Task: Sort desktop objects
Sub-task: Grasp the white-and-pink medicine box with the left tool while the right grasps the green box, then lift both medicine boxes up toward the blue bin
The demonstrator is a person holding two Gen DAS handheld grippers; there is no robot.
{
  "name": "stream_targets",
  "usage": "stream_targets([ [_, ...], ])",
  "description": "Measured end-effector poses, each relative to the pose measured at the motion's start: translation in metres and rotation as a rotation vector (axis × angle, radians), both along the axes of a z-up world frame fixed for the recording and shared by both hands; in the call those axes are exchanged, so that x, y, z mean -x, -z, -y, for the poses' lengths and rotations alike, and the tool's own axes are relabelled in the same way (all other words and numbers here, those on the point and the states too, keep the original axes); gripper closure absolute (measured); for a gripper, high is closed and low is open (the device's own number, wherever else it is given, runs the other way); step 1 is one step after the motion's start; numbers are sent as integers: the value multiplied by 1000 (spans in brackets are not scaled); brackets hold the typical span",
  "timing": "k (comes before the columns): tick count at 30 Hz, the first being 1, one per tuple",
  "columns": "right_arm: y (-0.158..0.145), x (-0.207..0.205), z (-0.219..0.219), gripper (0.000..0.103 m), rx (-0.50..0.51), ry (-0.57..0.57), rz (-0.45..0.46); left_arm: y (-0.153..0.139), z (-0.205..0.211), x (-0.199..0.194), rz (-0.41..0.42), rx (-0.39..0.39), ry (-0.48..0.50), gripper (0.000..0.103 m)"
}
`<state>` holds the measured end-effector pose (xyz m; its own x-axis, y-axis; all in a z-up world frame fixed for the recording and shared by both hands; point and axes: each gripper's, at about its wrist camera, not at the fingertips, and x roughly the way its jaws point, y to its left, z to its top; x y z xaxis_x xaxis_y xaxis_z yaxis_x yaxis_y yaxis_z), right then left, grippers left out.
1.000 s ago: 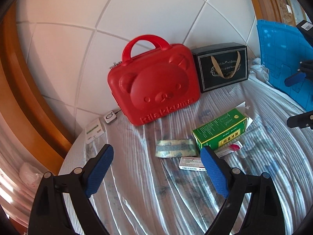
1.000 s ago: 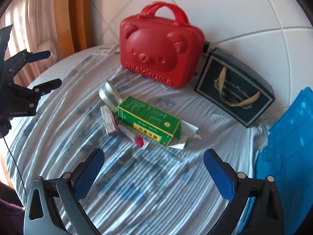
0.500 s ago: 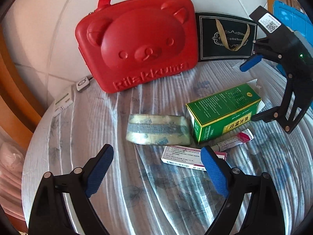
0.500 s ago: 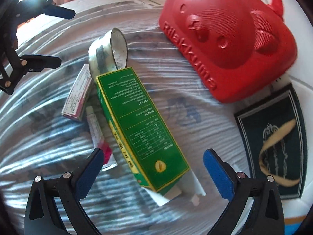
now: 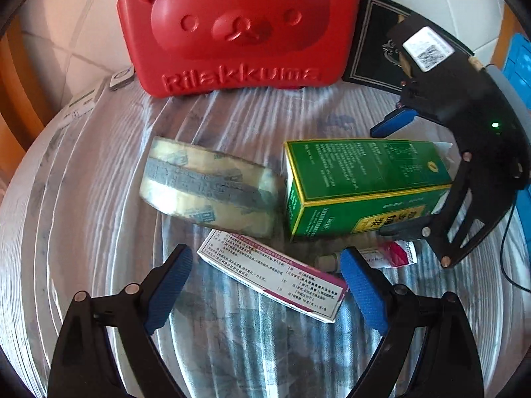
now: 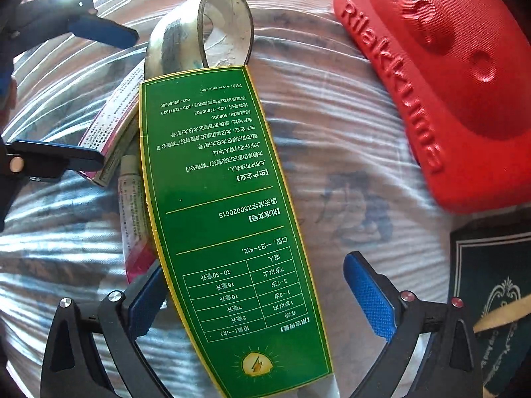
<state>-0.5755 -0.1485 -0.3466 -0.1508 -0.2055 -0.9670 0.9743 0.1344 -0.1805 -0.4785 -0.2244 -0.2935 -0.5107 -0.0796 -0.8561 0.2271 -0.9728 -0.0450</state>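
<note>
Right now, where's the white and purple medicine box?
In the left wrist view the white and purple medicine box lies flat between the open left tongs, just in front of the tape roll and green box.

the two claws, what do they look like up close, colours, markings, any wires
Both claws are black skeletal plastic frames with silver rivets and two fingers faced with textured blue pads. Seen from the left wrist view, the right claw carries a white QR-code sticker, a lit green LED and a thin black cable trailing off. The left claw shows no sticker here.
</note>
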Motion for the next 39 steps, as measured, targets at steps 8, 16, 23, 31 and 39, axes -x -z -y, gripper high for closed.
stream_targets([
  [8,-2,12,-9,8,21,62,79,15,16,-8,70,-11,-7,56],
  [16,-18,-12,-22,48,54,142,14,13,14,-17,74,2,57,75],
  [23,-39,-19,-52,48,133,357,77,-3,10,-31,44,29,101,75],
  [31,-82,-66,-114,48,296,690,130,-52,-25,-48,-57,89,242,75],
  [39,-168,-142,-196,48,499,977,8,-128,-89,-78,-238,117,431,75],
])
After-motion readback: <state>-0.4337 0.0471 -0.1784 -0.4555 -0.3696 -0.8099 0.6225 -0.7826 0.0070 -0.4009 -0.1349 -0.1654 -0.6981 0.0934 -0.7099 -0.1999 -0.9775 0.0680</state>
